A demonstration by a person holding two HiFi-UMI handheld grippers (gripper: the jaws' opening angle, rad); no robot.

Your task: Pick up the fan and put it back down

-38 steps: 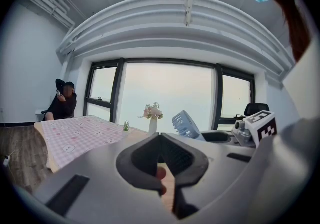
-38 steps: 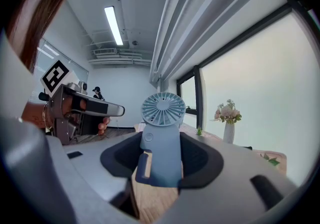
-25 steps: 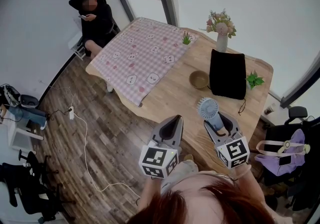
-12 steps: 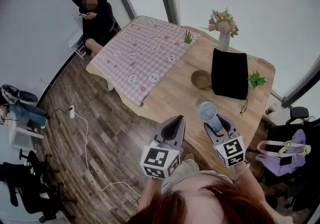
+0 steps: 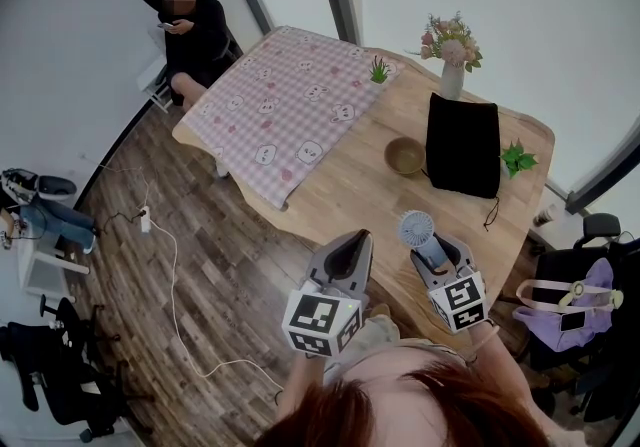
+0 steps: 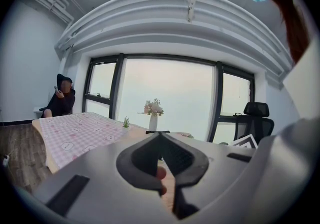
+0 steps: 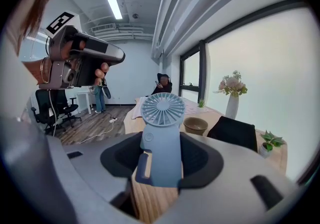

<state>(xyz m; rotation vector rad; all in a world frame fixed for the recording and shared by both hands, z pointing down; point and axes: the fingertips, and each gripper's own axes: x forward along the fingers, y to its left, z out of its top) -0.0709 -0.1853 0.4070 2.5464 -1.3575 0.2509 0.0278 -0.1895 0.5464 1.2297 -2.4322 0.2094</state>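
- Our right tool (image 5: 440,253) is clamped on the handle of the pale blue handheld fan (image 7: 161,138). The fan is upright over the near edge of the wooden table (image 5: 350,185); we cannot tell whether its base touches.
- Our left tool (image 5: 352,240) is closed and empty, off to the side.
- We judge it best to keep the handle vertical and release only once the base sits flat.
- The handle looks like smooth plastic, and the round grille head probably makes the fan top-heavy.

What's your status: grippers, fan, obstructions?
Left gripper shut, empty. Right gripper shut on fan by its handle, fan upright over bare wood of table. Bowl and black bag farther off, not in the way.
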